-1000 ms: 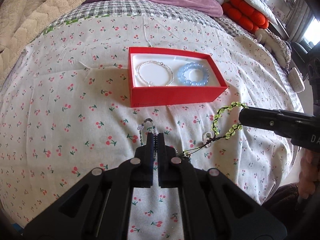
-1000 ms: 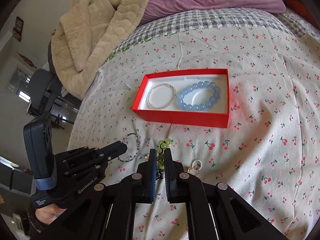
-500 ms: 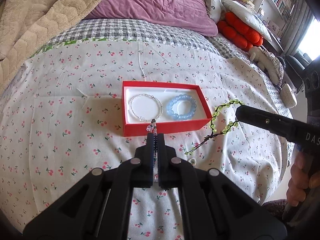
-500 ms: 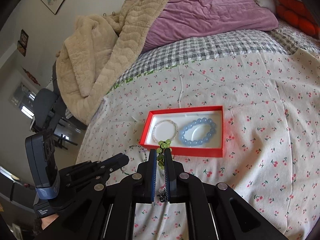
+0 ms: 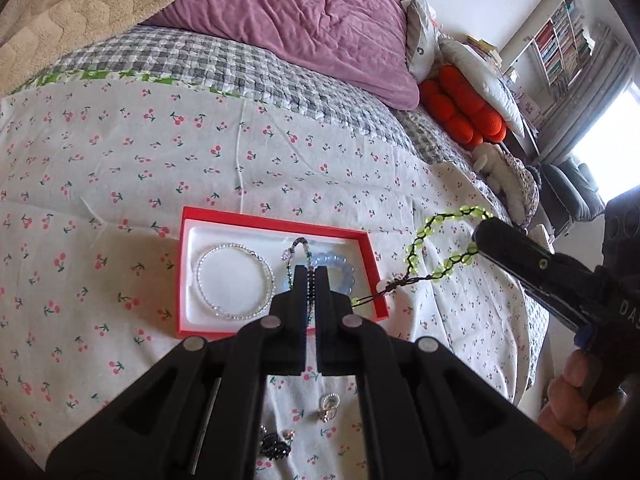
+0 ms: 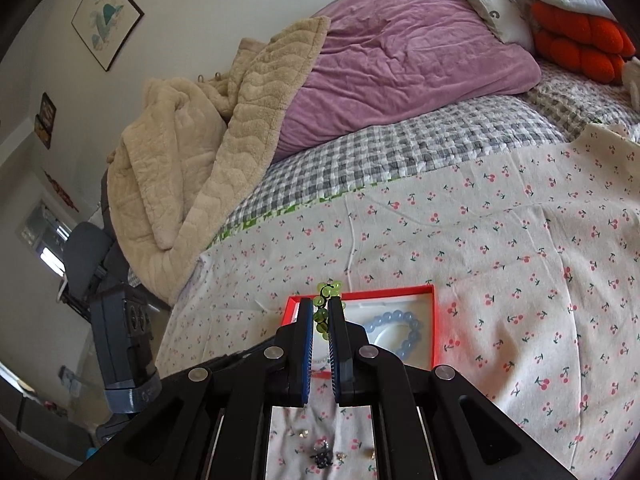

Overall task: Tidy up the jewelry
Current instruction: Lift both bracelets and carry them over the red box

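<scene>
Cherry-print bedspread (image 5: 120, 152), red box (image 5: 276, 227) — left jaws pinching dark beaded bracelet (image 5: 298, 245), right jaws clamping green bracelet (image 5: 434, 224)

The left tongs (image 5: 311, 274) have lifted their thin dark beaded bracelet (image 5: 298, 249) off the bed and now hang it over the red box (image 5: 280, 227); the right tongs (image 6: 321, 307) have raised the green beaded bracelet (image 5: 436, 240) (cord tail trailing) clear of the cherry-print sheet (image 5: 120, 168), beside the box's right edge

My matt black plastic fingers (image 5: 301, 280) pinched glossy beads (image 5: 306, 249); beyond lay a smooth red card box (image 5: 280, 225) on printed cotton (image 5: 120, 152).
</scene>
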Tool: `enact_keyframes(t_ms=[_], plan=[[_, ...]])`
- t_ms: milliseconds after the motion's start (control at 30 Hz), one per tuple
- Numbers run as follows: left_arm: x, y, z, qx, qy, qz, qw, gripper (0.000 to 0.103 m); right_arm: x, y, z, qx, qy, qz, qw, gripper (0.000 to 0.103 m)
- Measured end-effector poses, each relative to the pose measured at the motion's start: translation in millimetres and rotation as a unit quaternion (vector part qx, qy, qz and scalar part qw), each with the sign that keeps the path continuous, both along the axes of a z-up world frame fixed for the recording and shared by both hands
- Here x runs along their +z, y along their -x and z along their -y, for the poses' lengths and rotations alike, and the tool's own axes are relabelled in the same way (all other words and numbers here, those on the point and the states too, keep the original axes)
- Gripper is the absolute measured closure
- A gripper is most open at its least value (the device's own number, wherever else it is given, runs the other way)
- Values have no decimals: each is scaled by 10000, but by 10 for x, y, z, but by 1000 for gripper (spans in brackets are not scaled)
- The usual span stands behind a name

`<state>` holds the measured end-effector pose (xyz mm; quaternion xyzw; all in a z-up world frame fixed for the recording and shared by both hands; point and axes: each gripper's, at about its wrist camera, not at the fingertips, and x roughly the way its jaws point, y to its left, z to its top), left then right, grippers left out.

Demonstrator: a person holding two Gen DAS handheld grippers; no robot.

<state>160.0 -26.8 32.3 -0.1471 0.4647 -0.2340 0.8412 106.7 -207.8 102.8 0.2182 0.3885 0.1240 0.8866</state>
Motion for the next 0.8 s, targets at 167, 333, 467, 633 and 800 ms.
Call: enact_keyframes(t_ms=[167,333,467,633,800], plan=[[-191,-138,-36,270,-334,-136,9990,100,-45,-157,-84,17,25,61,10000,96],[-311,-175,-105,418,-548,-250,9973,100,-191,-292,-271,219,70,-29,9997,96],[-311,-173,-132,470,-644,-199,9966,100,-373,-365,-334,293,166,-246,9991,96],[-304,-147,-96,396,-811,-132,9958,100,-603,-420,-231,175,583,-567,9965,96],[-262,-89,-61,320,-980,-67,9946,88,-710,-442,-49,-69,771,-768,9940,92]])
